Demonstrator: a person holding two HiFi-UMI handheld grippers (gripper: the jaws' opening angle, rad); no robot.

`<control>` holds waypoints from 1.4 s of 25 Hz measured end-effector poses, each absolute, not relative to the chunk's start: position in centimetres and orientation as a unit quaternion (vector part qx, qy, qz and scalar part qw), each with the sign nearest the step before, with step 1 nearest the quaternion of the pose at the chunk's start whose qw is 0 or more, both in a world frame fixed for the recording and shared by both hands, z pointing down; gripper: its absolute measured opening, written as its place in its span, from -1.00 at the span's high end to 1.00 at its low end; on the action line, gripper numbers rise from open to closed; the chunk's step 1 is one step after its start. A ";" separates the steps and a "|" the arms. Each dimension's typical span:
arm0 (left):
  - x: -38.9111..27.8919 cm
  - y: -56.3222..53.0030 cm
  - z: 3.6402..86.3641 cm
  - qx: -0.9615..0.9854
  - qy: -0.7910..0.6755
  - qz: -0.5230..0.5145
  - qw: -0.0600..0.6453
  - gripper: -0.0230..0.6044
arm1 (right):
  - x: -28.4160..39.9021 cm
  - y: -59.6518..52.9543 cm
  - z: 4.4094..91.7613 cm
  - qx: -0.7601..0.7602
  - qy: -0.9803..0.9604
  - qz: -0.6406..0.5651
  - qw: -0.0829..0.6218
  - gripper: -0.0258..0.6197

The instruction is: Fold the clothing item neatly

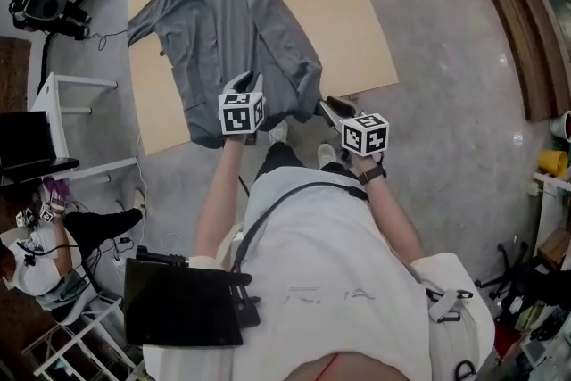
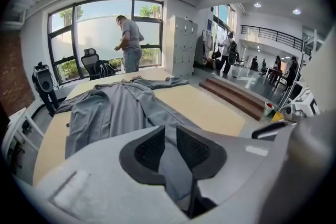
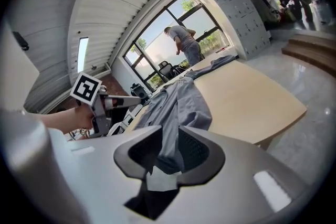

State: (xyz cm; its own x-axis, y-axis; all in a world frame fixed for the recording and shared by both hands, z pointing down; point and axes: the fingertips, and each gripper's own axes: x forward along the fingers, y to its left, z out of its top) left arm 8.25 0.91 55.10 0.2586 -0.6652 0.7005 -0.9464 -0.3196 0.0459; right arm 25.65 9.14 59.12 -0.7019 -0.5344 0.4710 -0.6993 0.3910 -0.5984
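Now left gripper (image 1: 244,85) and right gripper (image 1: 328,107) each clamp shirt (image 1: 234,22) hem at table (image 1: 357,40) near edge; next, likely fold toward collar.

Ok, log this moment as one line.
left gripper: gripping shirt | right gripper: gripping shirt | shirt: mostly spread on table

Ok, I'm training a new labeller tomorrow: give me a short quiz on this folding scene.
1. True or false: the left gripper is shut on the shirt.
2. What does the right gripper hold? A) a sleeve cuff B) the shirt's near edge C) nothing
3. Fill in: most of the shirt lies spread on the ___.
Key: 1 true; 2 B; 3 table.
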 end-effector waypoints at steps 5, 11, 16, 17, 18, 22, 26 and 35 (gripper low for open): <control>8.8 -6.5 55.7 0.770 -0.508 0.303 0.240 0.69 | 27.4 9.2 60.4 0.409 -0.792 0.443 0.096 0.65; 8.5 -17.3 56.6 0.779 -0.486 0.317 0.240 0.69 | 25.3 7.9 61.7 0.423 -0.774 0.456 0.119 0.61; 8.5 -26.1 59.7 0.785 -0.453 0.331 0.263 0.61 | 22.7 7.3 63.6 0.442 -0.742 0.485 0.138 0.48; 8.2 -28.0 60.3 0.783 -0.450 0.333 0.270 0.60 | 22.3 7.1 63.9 0.450 -0.734 0.489 0.139 0.48; 8.0 -29.7 61.0 0.781 -0.448 0.335 0.278 0.58 | 22.1 6.9 64.2 0.459 -0.725 0.493 0.141 0.47; 7.7 -35.6 64.6 0.761 -0.453 0.333 0.323 0.46 | 22.4 7.0 65.2 0.495 -0.688 0.504 0.165 0.38; 7.4 -38.7 68.3 0.741 -0.462 0.353 0.338 0.43 | 22.0 7.2 66.8 0.503 -0.667 0.516 0.189 0.35; 7.8 -37.8 70.1 0.733 -0.471 0.351 0.342 0.86 | 22.9 9.2 70.1 0.530 -0.625 0.509 0.262 0.65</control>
State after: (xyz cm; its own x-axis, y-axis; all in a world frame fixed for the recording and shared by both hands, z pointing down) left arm 7.81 -37.83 70.05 0.3093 -0.4498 0.8379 -0.9312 -0.3218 0.1711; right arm 22.86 9.16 70.15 -0.3000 -0.3965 0.8676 -0.9302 -0.0801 -0.3582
